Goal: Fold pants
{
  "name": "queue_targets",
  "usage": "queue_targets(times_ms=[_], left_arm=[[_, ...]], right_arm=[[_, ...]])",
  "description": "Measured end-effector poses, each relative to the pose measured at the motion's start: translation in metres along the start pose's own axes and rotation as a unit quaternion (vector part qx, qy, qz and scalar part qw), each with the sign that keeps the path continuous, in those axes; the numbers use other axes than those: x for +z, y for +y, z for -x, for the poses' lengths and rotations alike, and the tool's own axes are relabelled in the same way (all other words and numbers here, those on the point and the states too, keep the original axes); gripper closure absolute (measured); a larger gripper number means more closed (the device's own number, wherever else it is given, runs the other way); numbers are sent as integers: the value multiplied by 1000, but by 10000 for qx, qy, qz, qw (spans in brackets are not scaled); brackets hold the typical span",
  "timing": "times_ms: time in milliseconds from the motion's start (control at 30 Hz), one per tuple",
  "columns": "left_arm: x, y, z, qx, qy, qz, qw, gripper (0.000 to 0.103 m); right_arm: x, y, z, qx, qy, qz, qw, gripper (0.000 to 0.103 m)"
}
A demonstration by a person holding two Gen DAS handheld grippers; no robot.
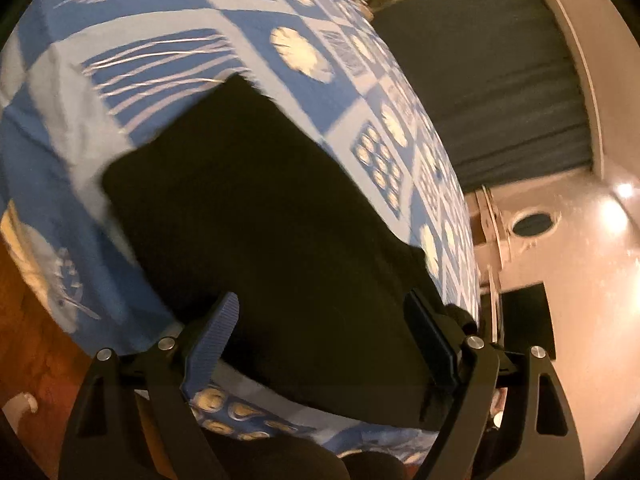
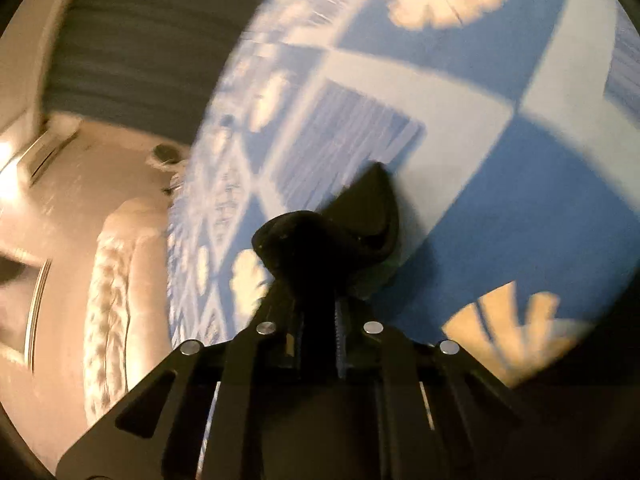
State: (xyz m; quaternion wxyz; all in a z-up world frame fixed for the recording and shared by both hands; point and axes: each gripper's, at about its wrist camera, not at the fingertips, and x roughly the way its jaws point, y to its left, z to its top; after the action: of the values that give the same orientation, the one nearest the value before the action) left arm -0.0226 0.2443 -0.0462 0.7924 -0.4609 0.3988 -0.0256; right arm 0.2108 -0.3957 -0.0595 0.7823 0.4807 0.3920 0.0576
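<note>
Black pants (image 1: 260, 216) lie as a flat folded slab on a blue and white patterned bedspread (image 1: 168, 20). In the left wrist view my left gripper (image 1: 324, 316) is open, its blue-padded fingers (image 1: 216, 344) spread wide over the near part of the pants. In the right wrist view my right gripper (image 2: 320, 248) is shut on a bunched piece of the black pants (image 2: 360, 216), held above the bedspread (image 2: 500, 160). That view is blurred by motion.
The bed's edge curves down the right of the left wrist view, with a dark grey curtain (image 1: 480, 80) and a pale floor (image 1: 592, 280) beyond. A wooden floor (image 1: 28, 320) shows at lower left. A cream quilted cushion (image 2: 116, 280) lies beside the bed in the right wrist view.
</note>
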Motion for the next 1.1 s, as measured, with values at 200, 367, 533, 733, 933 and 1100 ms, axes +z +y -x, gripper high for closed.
queue_targets(times_ms=[200, 367, 533, 733, 933, 1100], left_arm=[[-20, -58, -26, -351, 432, -401, 9976, 20], [-49, -102, -61, -462, 811, -784, 9925, 20], [-91, -145, -102, -445, 1315, -1265, 9822, 20], [-131, -173, -140, -500, 1694, -1487, 9730, 20], [-167, -183, -166, -675, 1968, -1310, 9693, 20], [-190, -187, -178, -626, 2077, -1314, 9673, 20]], right_arm=[[19, -20, 115, 162, -171, 871, 9959, 93], [26, -87, 171, -295, -61, 943, 9951, 96], [19, -154, 186, -590, 142, 518, 9968, 96], [-1, -193, 171, -23, 358, -344, 9988, 68], [-4, -199, 168, 43, 94, -585, 9982, 62], [-3, -197, 166, -135, 23, -370, 9992, 97]])
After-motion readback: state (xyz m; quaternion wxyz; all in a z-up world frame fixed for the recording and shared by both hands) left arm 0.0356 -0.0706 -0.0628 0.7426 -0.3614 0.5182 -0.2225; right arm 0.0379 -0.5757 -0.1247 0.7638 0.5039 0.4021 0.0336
